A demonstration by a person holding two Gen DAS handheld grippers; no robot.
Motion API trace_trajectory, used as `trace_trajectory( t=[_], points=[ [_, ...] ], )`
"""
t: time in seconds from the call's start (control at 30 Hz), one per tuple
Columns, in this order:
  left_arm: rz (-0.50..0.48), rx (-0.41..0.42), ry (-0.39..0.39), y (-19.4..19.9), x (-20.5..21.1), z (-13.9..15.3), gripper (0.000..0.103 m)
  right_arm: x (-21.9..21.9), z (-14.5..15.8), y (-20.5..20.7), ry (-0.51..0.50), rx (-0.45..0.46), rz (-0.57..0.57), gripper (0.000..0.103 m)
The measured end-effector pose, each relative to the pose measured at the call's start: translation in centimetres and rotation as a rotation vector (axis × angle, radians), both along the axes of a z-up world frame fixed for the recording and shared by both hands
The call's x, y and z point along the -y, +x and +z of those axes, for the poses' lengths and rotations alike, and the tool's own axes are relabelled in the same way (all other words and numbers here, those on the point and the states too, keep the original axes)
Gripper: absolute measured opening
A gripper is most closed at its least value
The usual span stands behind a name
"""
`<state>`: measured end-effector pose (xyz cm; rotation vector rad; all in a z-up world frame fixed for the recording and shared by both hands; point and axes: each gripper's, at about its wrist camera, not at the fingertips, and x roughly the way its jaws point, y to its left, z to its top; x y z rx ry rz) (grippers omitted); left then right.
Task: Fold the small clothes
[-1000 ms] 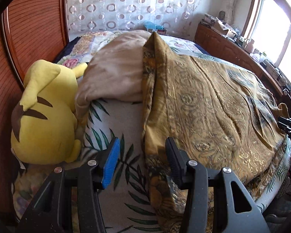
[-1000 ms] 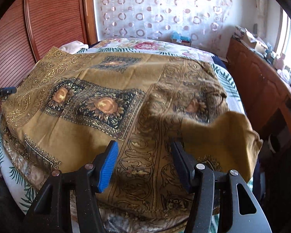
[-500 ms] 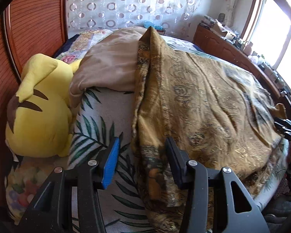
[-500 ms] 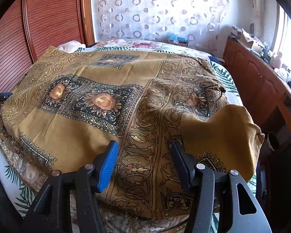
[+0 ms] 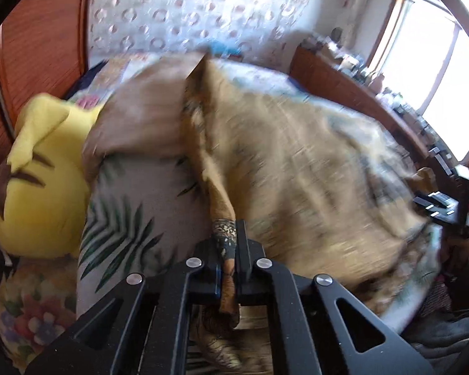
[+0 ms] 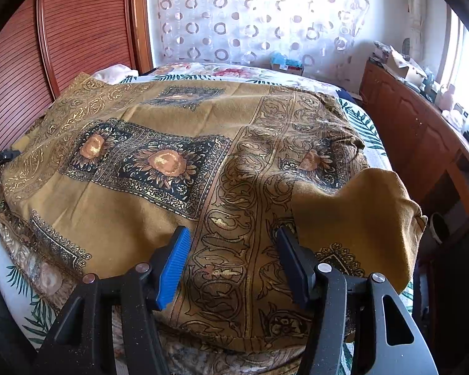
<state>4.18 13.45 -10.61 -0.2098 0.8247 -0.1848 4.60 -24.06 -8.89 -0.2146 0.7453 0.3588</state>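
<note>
A gold patterned cloth [image 6: 178,168] lies spread across the bed [image 6: 12,268], covering most of the leaf-print sheet [image 5: 125,206]. The left gripper [image 5: 229,250] has its fingers pressed together on the cloth's edge, a narrow bunched strip of the fabric pinched between them just beside the bare sheet (the view here is blurred). The right gripper [image 6: 233,262] hovers over the near edge of the cloth with its fingers spread apart, holding nothing. One corner of the cloth [image 6: 362,215] is turned over, plain underside up, just right of the right gripper. A yellow plush toy [image 5: 40,181] rests left of the cloth, against the wooden headboard [image 5: 37,40].
</note>
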Motion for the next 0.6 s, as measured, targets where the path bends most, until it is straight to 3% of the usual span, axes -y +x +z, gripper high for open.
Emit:
trace_trajectory(
  t=[0.17, 0.27, 0.6],
  points=[
    [-0.112, 0.148, 0.000, 0.3, 4.6, 6.1, 0.006, 0.5, 0.0, 0.2, 0.008, -0.002, 0.003, 0.060],
    [-0.189, 0.197, -0.006, 1.9, 7.7, 8.5, 0.006, 1.3, 0.7, 0.2, 0.037, 0.006, -0.015, 0.060],
    [-0.416, 0.248, -0.049, 7.7, 18.4, 11.5, 0.006, 5.9, 4.9, -1.5, 0.053, 0.105, -0.090, 0.060]
  ],
)
